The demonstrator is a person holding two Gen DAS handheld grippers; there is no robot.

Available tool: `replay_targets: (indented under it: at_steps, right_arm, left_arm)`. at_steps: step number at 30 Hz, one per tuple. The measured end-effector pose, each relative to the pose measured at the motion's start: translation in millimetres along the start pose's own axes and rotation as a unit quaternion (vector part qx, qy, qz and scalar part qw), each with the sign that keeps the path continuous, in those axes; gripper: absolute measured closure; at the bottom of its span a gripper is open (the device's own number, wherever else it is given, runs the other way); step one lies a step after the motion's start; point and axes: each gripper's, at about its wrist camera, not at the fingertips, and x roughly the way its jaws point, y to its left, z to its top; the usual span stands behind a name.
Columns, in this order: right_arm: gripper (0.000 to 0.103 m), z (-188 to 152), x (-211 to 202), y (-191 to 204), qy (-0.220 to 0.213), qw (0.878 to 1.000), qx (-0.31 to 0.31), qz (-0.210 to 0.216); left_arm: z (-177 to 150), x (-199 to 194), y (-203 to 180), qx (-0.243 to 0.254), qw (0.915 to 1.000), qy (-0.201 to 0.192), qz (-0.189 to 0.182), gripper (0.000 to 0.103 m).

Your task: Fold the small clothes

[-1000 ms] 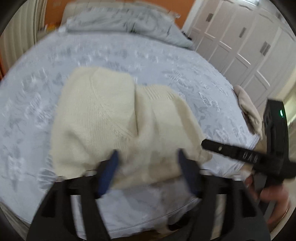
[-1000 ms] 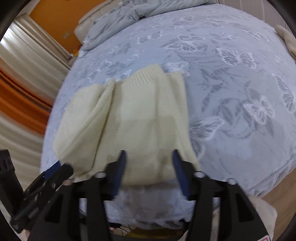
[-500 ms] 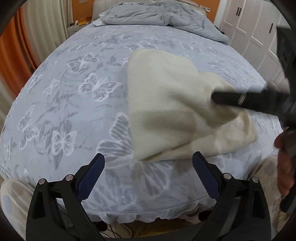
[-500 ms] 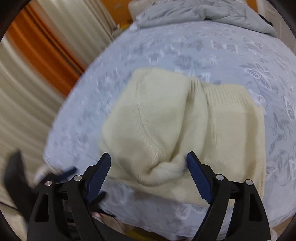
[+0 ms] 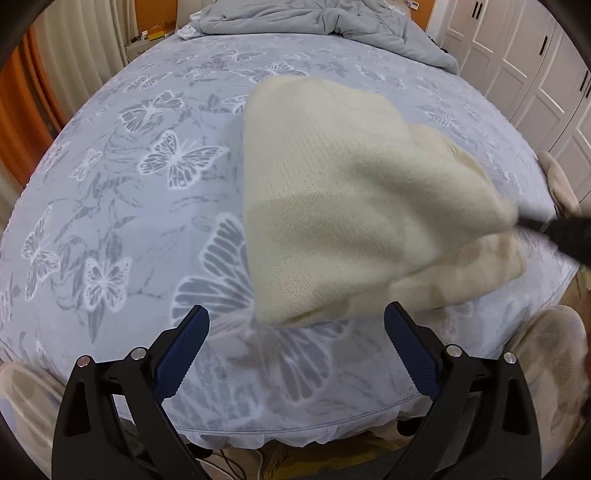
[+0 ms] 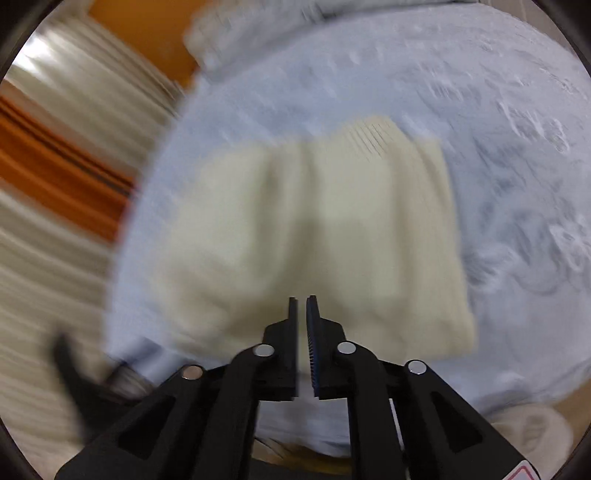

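- The right gripper (image 6: 302, 314) has swung in over the near edge of the cream knit sweater (image 5: 351, 199); its jaws, wide apart half a second ago, are closing with only a thin slit left, and the blur hides whether any knit sits between them.
- In the left wrist view, the right gripper's dark finger pokes into the sweater's edge at about 3 o'clock, and the fabric there bunches up.
- The left gripper (image 5: 293, 341) has backed off the garment since a second ago and hangs with jaws spread wide and empty, the sweater's near hem at 12 o'clock just beyond its tips.
- Judgement: the sweater, already doubled over on the butterfly-print bedspread (image 5: 122, 206), is likely being pinched for another fold.
- A rumpled grey duvet (image 5: 332, 18) lies at the far end, well apart.
- A beige garment (image 5: 559, 184) lies at the bed's edge near 3 o'clock.
- Nothing blocks the fold.
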Motion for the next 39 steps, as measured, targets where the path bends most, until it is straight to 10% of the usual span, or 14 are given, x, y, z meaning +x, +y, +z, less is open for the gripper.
replay_targets:
  at_steps: [2,5,9,11,15,19,24,31,39]
  right_arm:
    - [0.037,17.0,1.4,22.2,-0.004,1.000,-0.012,0.022]
    - [0.030,34.4,35.2,51.4,0.028,0.998,-0.038,0.033]
    - [0.028,31.9,105.4,54.8,0.112,0.993,-0.036,-0.002]
    - [0.084,26.0,121.2,49.1,0.124,0.992,-0.017,0.021]
    - [0.090,45.8,57.2,57.5,0.025,0.993,0.001,0.112]
    - [0.090,48.1,3.3,34.7,-0.035,0.997,-0.015,0.071]
    - [0.085,26.0,62.9,-33.7,0.070,0.997,0.026,-0.001]
    - [0.028,6.9,14.2,-29.3,-0.003,0.999,0.040,0.011]
    - [0.040,-1.2,57.5,-45.7,0.037,0.992,0.111,0.046]
  left_arm:
    - [-1.2,2.5,1.7,-0.008,0.9999,0.004,-0.005,0.010]
    - [-1.2,2.7,2.3,-0.008,0.9999,0.011,-0.003,0.010]
    - [-1.9,-8.9,8.1,-0.009,1.0000,-0.002,-0.001,0.010]
    - [-1.9,-11.3,13.0,-0.012,0.9999,0.002,0.000,0.010]
    - [0.4,-15.2,20.5,-0.026,0.9997,-0.001,-0.005,0.010]
    - [4.7,-12.2,16.6,-0.024,0.9997,0.001,-0.008,0.010]
    - [4.2,-1.4,4.4,-0.008,0.9999,0.014,-0.003,0.010]
    - [-3.6,7.2,-1.7,0.010,0.9995,0.031,0.002,0.010]
    - [4.3,28.2,-9.5,0.016,0.9992,0.038,-0.002,0.013]
